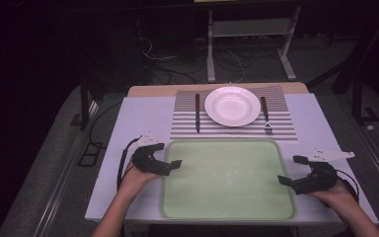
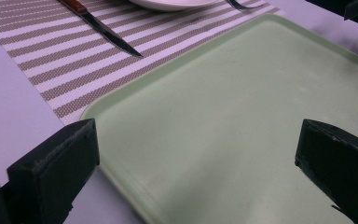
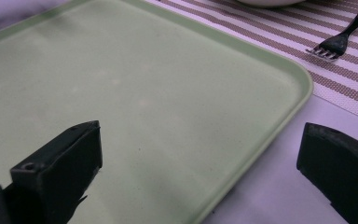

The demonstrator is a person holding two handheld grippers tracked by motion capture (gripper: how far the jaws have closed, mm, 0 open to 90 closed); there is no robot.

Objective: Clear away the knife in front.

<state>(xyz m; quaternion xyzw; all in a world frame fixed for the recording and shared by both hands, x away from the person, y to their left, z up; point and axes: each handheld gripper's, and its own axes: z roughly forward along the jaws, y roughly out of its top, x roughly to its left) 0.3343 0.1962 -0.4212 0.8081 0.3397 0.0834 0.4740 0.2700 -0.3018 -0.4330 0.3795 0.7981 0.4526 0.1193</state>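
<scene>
**Both grippers empty at the tray, nothing moved yet**

The left gripper (image 1: 164, 159) and right gripper (image 1: 292, 170) have their jaws spread wide, holding nothing, at the left and right edges of the bare pale-green plastic tray (image 1: 227, 207). Judging by this, loading has not started: the round white plate (image 1: 232, 105), wooden-handled knife (image 1: 197, 112) and fork (image 1: 265, 115) lie on the striped placemat (image 1: 281, 129) along the tabletop's far edge.

Flat pale-green plastic tray (image 1: 227, 177) bare, open to passage; beyond it white round plate (image 1: 232, 105), knife (image 1: 197, 112), fork (image 1: 265, 115) crowd striped placemat (image 1: 281, 126).
</scene>
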